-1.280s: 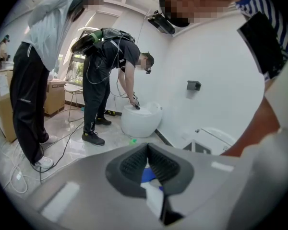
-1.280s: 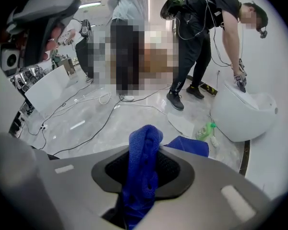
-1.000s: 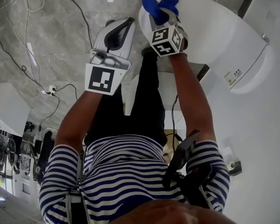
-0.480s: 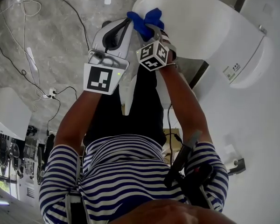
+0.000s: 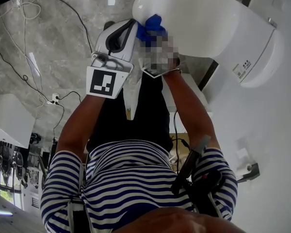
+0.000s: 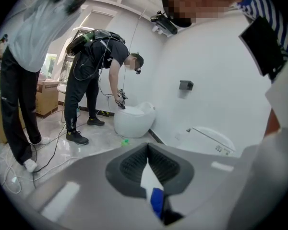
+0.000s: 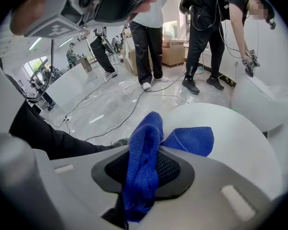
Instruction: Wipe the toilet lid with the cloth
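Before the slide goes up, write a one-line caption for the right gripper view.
Right gripper shut on a blue cloth, its free end spread over the white toilet lid.

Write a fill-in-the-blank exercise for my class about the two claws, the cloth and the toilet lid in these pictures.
1. The right claw is shut on a cloth whose colour is ____.
2. The toilet lid is coloured ____.
3. The left claw is shut and holds ____.
4. The shirt of the person holding the claws is patterned with ____.

Missing words: blue; white; nothing; stripes.
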Action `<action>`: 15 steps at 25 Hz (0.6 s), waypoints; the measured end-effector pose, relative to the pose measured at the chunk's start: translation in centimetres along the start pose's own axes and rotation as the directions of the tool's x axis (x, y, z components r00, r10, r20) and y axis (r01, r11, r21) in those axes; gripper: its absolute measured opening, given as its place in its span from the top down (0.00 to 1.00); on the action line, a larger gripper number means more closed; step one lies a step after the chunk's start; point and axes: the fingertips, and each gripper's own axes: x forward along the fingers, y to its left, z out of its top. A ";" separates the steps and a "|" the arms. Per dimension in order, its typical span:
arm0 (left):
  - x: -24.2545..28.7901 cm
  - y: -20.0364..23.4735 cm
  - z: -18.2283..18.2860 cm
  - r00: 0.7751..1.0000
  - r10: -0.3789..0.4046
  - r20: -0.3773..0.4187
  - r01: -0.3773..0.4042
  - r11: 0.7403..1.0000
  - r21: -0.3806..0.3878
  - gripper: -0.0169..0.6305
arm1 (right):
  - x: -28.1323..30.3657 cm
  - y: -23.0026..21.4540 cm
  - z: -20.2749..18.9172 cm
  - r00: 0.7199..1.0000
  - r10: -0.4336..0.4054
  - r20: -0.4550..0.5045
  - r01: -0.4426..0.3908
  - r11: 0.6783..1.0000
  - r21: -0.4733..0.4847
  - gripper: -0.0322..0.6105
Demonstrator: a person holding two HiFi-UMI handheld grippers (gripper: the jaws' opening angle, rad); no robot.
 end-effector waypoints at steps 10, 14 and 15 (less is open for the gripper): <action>0.0 -0.7 -0.5 1.000 -0.005 -0.007 0.005 1.000 0.003 0.97 | 0.0 0.8 -0.7 1.000 0.008 0.003 -0.008 1.000 -0.001 0.77; 0.1 -0.6 0.0 1.000 -0.005 -0.003 0.005 1.000 0.001 0.97 | -1.3 -0.7 0.3 0.999 -0.025 0.030 0.025 1.000 0.014 0.77; 0.1 -0.6 0.2 1.000 -0.004 0.000 0.004 1.000 0.000 0.97 | -1.8 -1.5 0.6 0.999 -0.040 0.038 0.039 0.999 0.018 0.77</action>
